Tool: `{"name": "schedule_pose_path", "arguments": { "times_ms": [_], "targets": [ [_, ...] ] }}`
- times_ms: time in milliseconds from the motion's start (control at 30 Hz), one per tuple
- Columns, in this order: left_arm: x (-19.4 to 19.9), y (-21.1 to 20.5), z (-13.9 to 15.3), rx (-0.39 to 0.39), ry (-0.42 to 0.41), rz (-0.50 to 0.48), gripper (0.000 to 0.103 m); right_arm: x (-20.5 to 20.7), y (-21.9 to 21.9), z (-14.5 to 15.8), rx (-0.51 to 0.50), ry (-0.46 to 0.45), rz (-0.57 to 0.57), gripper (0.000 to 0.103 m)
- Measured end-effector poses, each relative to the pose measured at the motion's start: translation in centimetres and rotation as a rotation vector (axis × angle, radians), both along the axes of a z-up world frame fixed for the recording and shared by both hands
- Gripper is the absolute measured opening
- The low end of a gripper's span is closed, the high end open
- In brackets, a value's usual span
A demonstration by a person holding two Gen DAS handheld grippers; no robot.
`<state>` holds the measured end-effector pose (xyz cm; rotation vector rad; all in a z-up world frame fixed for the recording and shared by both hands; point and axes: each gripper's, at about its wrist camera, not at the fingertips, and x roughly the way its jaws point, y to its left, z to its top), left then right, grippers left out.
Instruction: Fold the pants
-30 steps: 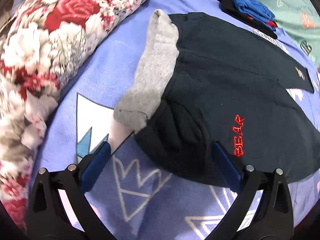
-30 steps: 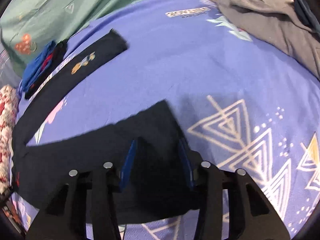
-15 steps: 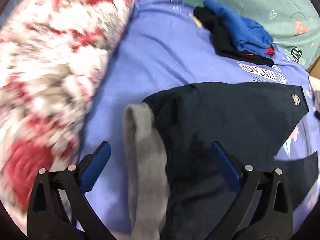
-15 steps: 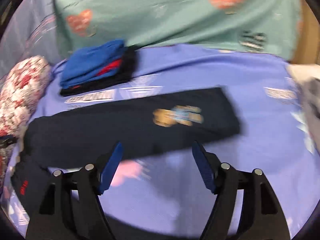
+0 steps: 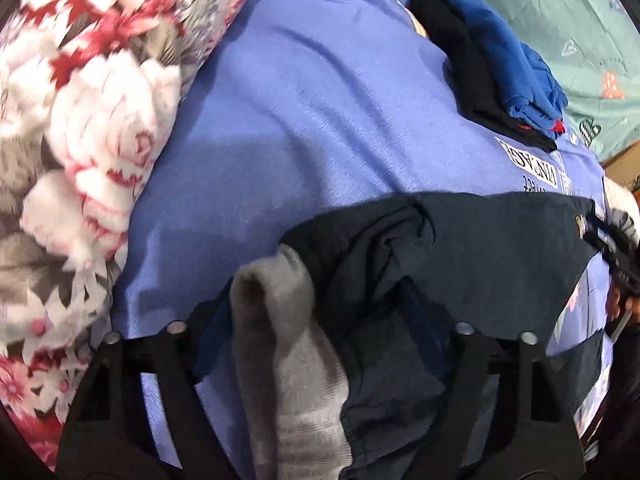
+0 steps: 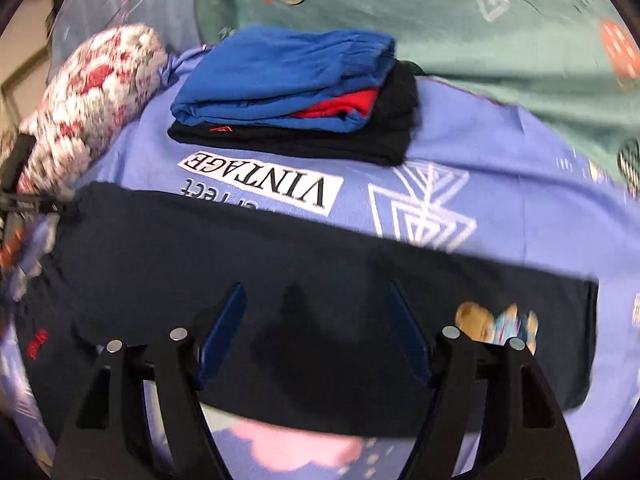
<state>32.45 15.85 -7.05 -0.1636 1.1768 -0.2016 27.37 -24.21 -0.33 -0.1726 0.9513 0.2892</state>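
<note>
Dark navy pants (image 5: 492,248) lie on the blue bedsheet (image 5: 320,92); their grey waistband (image 5: 288,344) runs between my left gripper's blue fingers (image 5: 420,320). My left gripper (image 5: 316,320) looks closed in on the bunched waist, pads partly buried in cloth, so its grip is unclear. In the right wrist view one pant leg (image 6: 280,264) with a bear patch (image 6: 496,320) stretches across the sheet. My right gripper (image 6: 316,332) is open just above this leg, holding nothing.
A floral pillow (image 5: 80,120) lies at the left, also in the right wrist view (image 6: 92,92). A folded stack of blue, red and black clothes (image 6: 296,92) sits behind the pants, and a green sheet (image 6: 480,32) beyond. The other gripper (image 5: 616,256) shows at right.
Both grippers swung toward the far side of the bed. The left gripper's fingers have narrowed around the waistband. The right gripper let go of the leg end, opened, and now hovers over the far leg.
</note>
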Motion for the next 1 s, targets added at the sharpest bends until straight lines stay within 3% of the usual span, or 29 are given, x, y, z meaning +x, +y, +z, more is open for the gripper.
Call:
{"name": "schedule_pose_path", "arguments": {
  "times_ms": [33, 167, 200, 233, 333, 467, 533, 600, 767, 1000],
  "targets": [
    [0.0, -0.4, 0.1, -0.003, 0.004, -0.022, 0.055, 0.3, 0.2, 0.0, -0.006, 0.0, 0.015, 0.072],
    [-0.4, -0.5, 0.9, 0.005, -0.005, -0.063, 0.032, 2.5, 1.1, -0.4, -0.044, 0.02, 0.104, 0.072],
    [-0.6, -0.4, 1.1, 0.012, -0.012, -0.06, 0.019, 3.1, 1.5, -0.5, -0.066, 0.016, 0.118, 0.072],
    [-0.8, -0.1, 1.3, 0.012, -0.016, -0.058, 0.016, 3.7, 1.9, -0.8, -0.097, 0.017, 0.138, 0.072],
    [-1.3, 0.4, 2.1, -0.013, -0.04, -0.047, 0.014, 5.1, 2.6, -1.7, -0.16, 0.037, 0.172, 0.068],
    [-2.1, 0.5, 3.0, -0.011, -0.078, -0.062, 0.013, 6.7, 2.7, -3.3, -0.187, 0.105, 0.21, 0.048],
    [-2.3, 0.5, 3.5, -0.016, -0.087, -0.062, 0.013, 6.8, 2.8, -3.2, -0.163, 0.118, 0.228, 0.01],
    [-2.5, 0.7, 3.9, -0.019, -0.092, -0.056, 0.013, 6.8, 2.9, -2.7, -0.138, 0.143, 0.22, 0.007],
    [-3.9, 1.2, 6.0, -0.052, -0.13, -0.05, 0.013, 4.4, 1.9, 0.9, -0.047, 0.073, 0.187, 0.005],
    [-10.5, 1.7, 10.5, -0.111, -0.247, -0.083, 0.012, -6.0, -0.2, 6.9, 0.112, -0.044, 0.184, 0.005]
  ]
}}
